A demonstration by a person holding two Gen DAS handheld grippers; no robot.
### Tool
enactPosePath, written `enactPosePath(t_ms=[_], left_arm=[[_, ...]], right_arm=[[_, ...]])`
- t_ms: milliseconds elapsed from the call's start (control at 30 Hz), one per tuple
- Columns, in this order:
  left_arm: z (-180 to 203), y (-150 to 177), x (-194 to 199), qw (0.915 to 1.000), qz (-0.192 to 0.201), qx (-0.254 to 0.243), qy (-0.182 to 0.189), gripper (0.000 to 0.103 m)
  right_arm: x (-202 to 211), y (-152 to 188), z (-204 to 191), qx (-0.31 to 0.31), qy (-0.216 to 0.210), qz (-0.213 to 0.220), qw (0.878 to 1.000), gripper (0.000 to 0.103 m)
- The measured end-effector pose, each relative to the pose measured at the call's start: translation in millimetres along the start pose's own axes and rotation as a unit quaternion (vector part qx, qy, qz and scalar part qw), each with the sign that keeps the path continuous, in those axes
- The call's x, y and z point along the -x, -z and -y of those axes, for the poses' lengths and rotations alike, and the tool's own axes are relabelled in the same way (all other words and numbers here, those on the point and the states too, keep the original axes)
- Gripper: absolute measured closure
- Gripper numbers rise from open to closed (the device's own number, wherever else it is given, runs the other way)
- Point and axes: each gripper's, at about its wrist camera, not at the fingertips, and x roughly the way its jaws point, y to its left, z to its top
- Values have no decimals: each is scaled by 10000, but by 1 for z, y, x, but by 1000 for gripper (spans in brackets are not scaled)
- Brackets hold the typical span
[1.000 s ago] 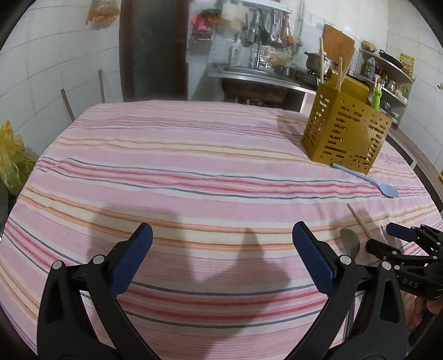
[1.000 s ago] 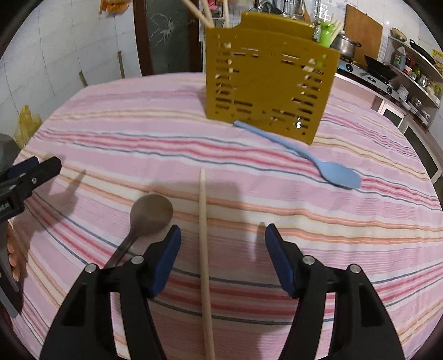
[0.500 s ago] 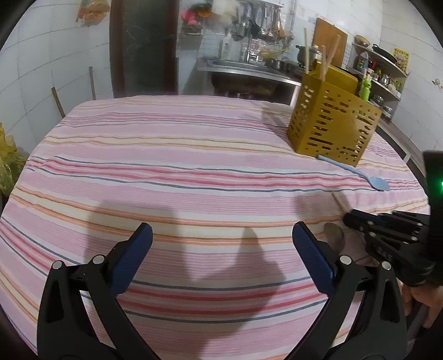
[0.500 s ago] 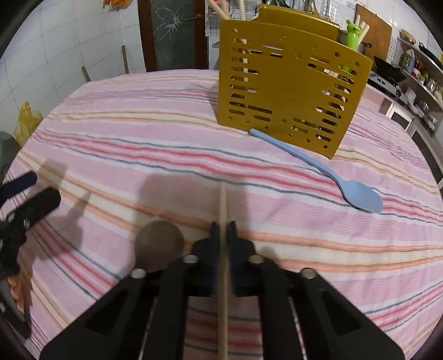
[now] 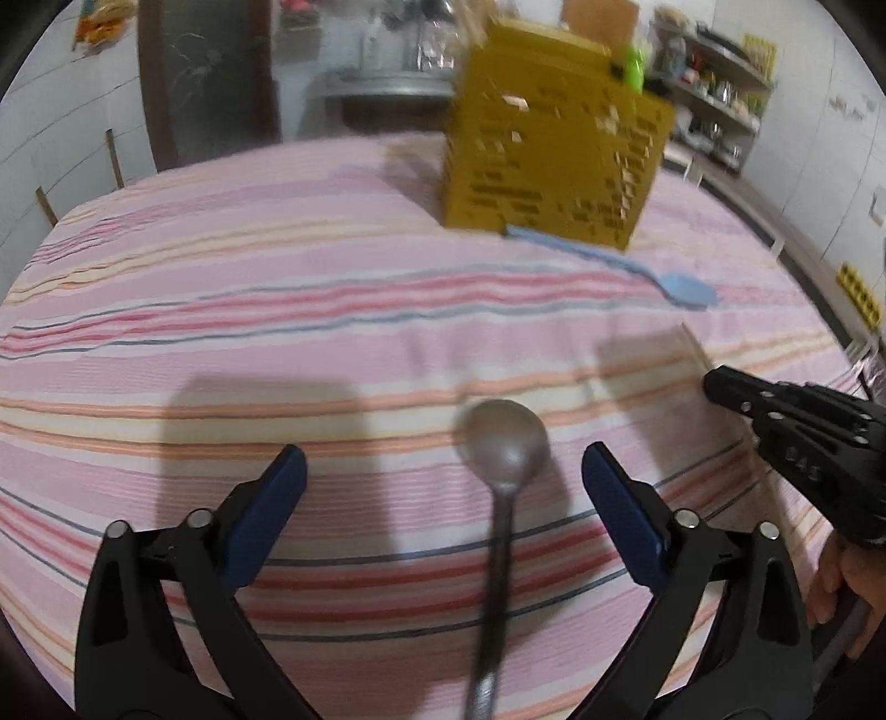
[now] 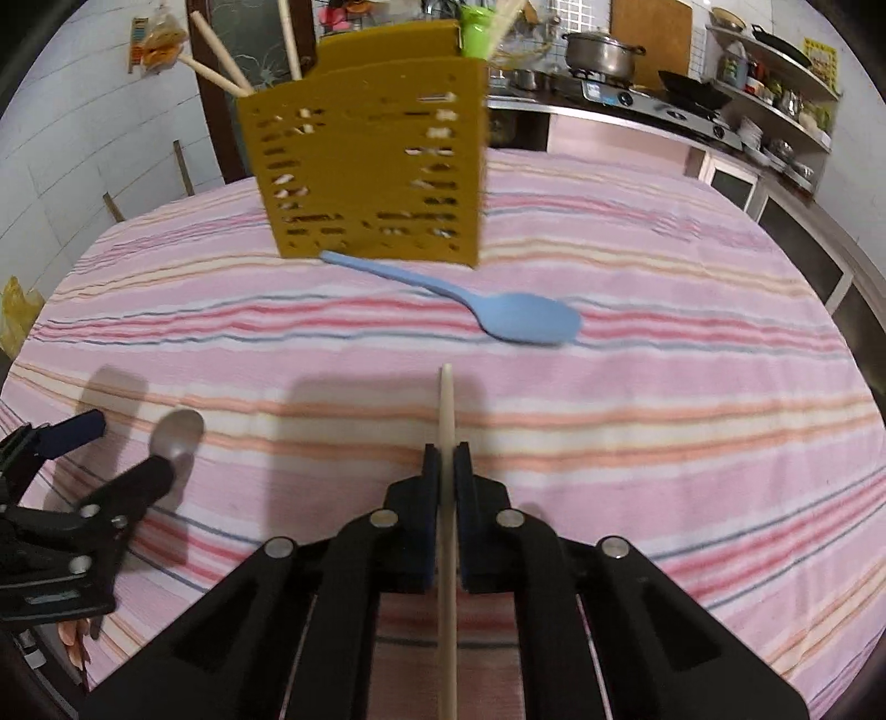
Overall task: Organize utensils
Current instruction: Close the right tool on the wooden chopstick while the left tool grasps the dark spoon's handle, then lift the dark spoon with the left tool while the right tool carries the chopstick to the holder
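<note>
My right gripper [image 6: 446, 459] is shut on a pale wooden chopstick [image 6: 446, 410] that points toward the yellow slotted utensil holder [image 6: 371, 166]. My left gripper [image 5: 443, 471] is open, with a metal spoon [image 5: 503, 443] lying on the cloth between its fingers. A blue plastic spoon [image 6: 520, 324] lies just in front of the holder, also in the left wrist view [image 5: 684, 291]. The holder [image 5: 554, 166] has several chopsticks standing in it. The left gripper shows at the left edge of the right wrist view [image 6: 77, 471], over the metal spoon [image 6: 177, 435].
The round table is covered by a pink striped cloth [image 6: 664, 387]. A kitchen counter with a stove and pot [image 6: 603, 50] stands behind the table. Shelves [image 5: 720, 72] are at the far right. The right gripper's body [image 5: 803, 437] is at the right of the left wrist view.
My right gripper shut on the chopstick and moved toward the holder. My left gripper moved right so the metal spoon now lies between its open fingers.
</note>
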Motion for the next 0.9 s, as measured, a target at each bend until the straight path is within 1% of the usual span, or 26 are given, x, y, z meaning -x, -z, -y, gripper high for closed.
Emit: enactPosePath(t_ms=[100, 167, 200, 267, 300, 333, 367, 433, 567, 667, 767, 900], left_arm=[[10, -1, -4, 9998, -28, -151, -99, 20], [16, -3, -6, 9998, -91, -166, -57, 35], [17, -5, -7, 9998, -118, -132, -82, 39], [19, -9, -8, 9997, -218, -60, -74, 52], [18, -12, -8, 9996, -256, -43, -71, 55], [19, -14, -8, 9995, -301, -27, -58, 62], [20, -15, -9, 9994, -334, -22, -58, 65], [21, -18, -12, 9991, -399, -33, -109, 69], [21, -21, -14, 9990, -431, 16, -107, 69], [21, -22, -14, 9990, -424, 12, -106, 69], [19, -22, -11, 9993, -345, 31, -119, 69], [14, -24, 2, 9998, -59, 43, -169, 69]], right_arm=[[-5, 3, 3, -36, -40, -13, 10000, 97], [-6, 0, 0, -28, -38, -38, 10000, 97], [-7, -1, 0, -31, -46, -49, 10000, 97], [-8, -2, 3, -50, -64, -76, 9999, 97], [-10, -4, 3, -61, -74, -105, 9999, 97], [-10, -4, 4, -56, -76, -123, 9999, 97], [-11, -5, 4, -42, -72, -150, 9999, 97], [-13, -7, 3, 1, -57, -235, 9997, 97], [-16, -13, 4, 27, -51, -362, 9993, 97], [-14, -12, 4, 20, -48, -357, 9993, 97], [-7, -10, 5, -41, -16, -190, 9998, 97], [7, -10, 9, -162, -22, 129, 9998, 97]])
